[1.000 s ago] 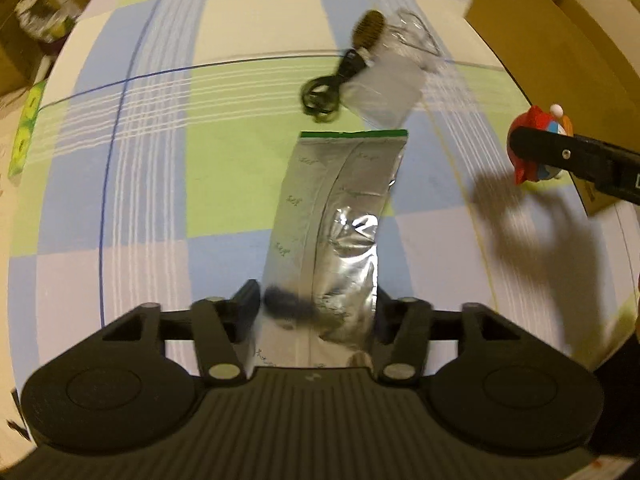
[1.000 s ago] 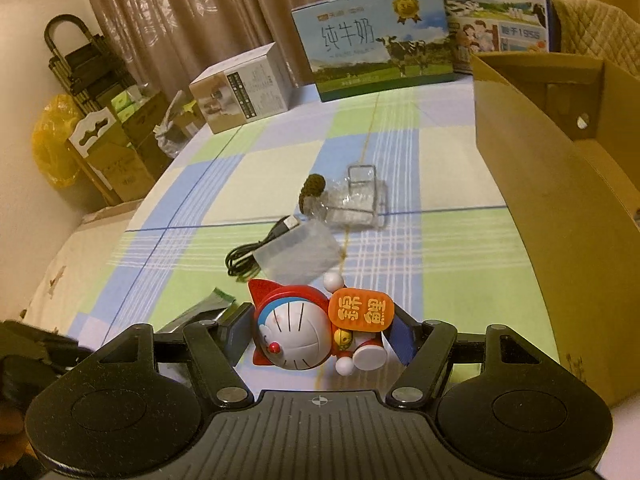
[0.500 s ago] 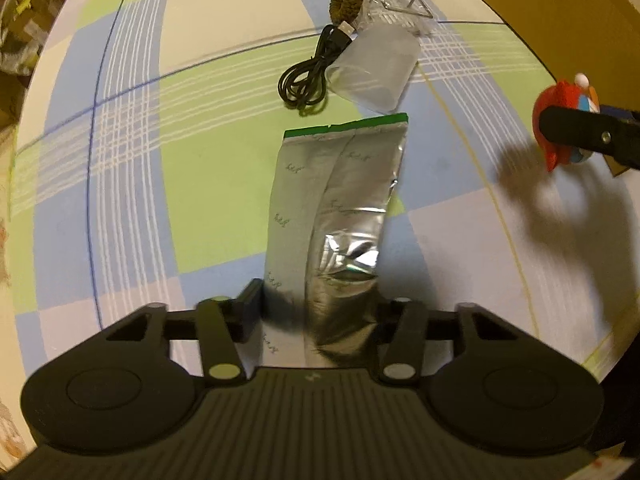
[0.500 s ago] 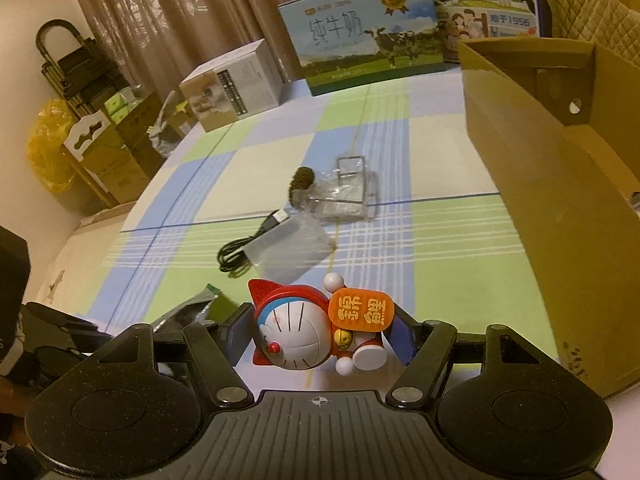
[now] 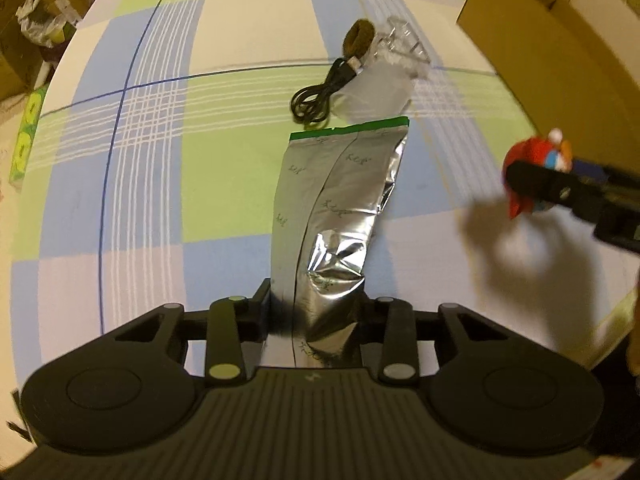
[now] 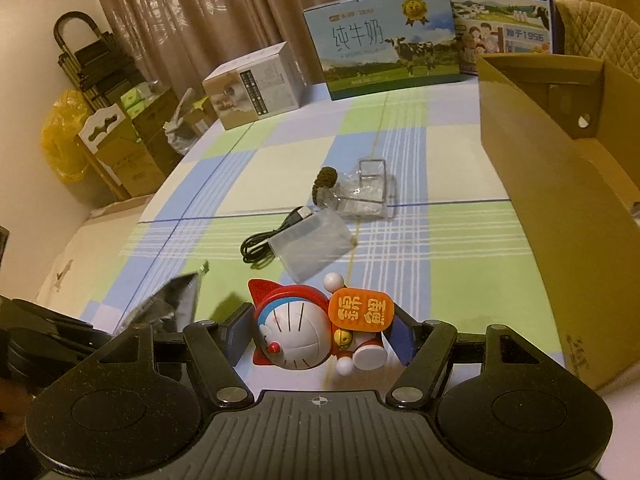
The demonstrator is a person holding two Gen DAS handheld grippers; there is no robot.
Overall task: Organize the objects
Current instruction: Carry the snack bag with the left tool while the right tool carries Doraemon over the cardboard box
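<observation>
My left gripper (image 5: 316, 312) is shut on a silver foil pouch (image 5: 340, 208) with a green top edge, held above the checked tablecloth. My right gripper (image 6: 320, 340) is shut on a red and white Doraemon figure (image 6: 296, 336) with an orange sign; the figure also shows in the left wrist view (image 5: 532, 168), at the right. On the cloth ahead lie a black USB cable (image 6: 264, 244), a frosted plastic bag (image 6: 312, 244), a brown hair tie (image 6: 326, 178) and a clear plastic piece (image 6: 368, 196). An open cardboard box (image 6: 560, 184) stands at the right.
Two milk cartons (image 6: 384, 64) and a grey-white box (image 6: 256, 88) stand at the table's far edge. Cardboard boxes, a yellow bag (image 6: 64, 136) and a black rack stand beyond the left edge. The cardboard box also shows in the left wrist view (image 5: 560, 52).
Both grippers have lifted and tilted a little with their loads. The pouch now hangs higher over the cloth. The objects on the table have not moved.
</observation>
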